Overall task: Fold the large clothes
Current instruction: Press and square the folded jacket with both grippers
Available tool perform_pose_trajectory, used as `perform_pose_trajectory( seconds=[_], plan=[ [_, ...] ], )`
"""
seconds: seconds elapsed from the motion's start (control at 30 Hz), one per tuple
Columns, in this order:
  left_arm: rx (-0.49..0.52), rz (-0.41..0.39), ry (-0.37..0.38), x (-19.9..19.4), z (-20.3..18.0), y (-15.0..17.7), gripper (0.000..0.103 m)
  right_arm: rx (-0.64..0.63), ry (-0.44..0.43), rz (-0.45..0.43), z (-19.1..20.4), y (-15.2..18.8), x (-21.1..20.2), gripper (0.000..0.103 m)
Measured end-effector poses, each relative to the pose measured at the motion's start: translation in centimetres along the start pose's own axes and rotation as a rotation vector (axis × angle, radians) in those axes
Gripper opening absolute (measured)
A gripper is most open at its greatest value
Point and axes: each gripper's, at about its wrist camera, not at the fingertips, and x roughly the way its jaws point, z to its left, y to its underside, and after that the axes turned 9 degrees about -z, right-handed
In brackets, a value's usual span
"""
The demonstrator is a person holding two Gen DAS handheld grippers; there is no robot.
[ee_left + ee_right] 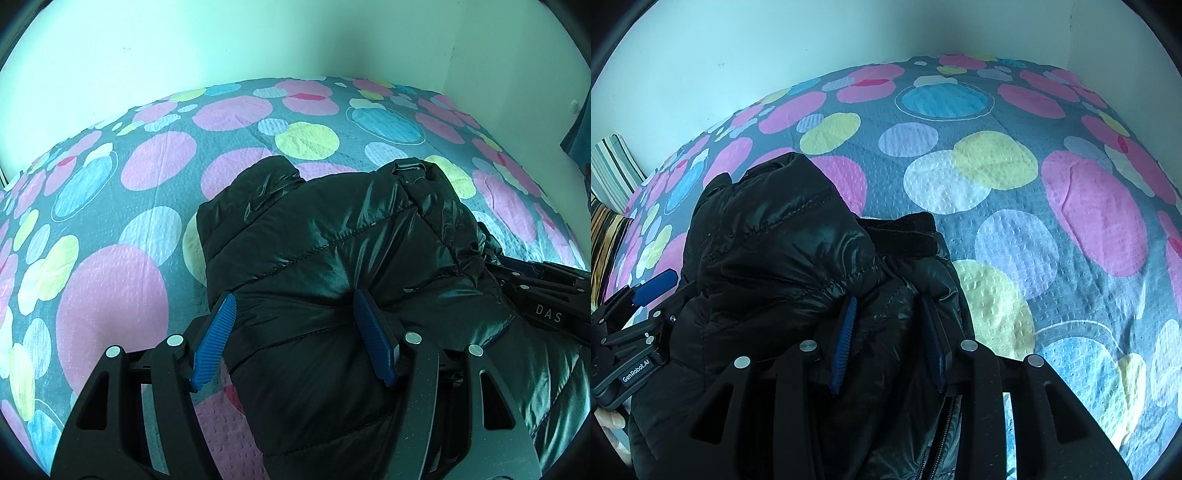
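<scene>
A shiny black puffer jacket lies bunched on the bed with the spotted cover. My left gripper has its blue pads wide apart, with a thick fold of the jacket bulging between them. My right gripper also has the jacket between its blue pads, which stand closer together and press into the fabric. The jacket's zipper edge hangs below the right gripper. The right gripper shows at the right edge of the left wrist view; the left gripper shows at the left of the right wrist view.
The bed's spotted cover spreads wide around the jacket. White walls stand behind the bed and meet in a corner. A striped pillow lies at the far left in the right wrist view. A dark cloth hangs at the right wall.
</scene>
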Motion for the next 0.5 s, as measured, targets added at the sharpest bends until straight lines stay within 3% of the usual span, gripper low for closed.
perform_pose_trajectory(
  seconds=[0.33, 0.43, 0.5],
  plan=[
    [-0.014, -0.023, -0.016, -1.7, 0.6, 0.0, 0.068, -0.004, 0.005, -0.02, 0.2, -0.2, -0.6, 0.038],
    [-0.043, -0.03, -0.006, -2.9, 1.5, 0.1, 0.073, -0.008, 0.005, -0.038, 0.4, -0.4, -1.7, 0.039],
    [-0.067, -0.04, 0.004, -4.0, 2.3, 0.4, 0.076, -0.007, 0.009, -0.056, 0.7, -0.4, -3.0, 0.049]
  ],
)
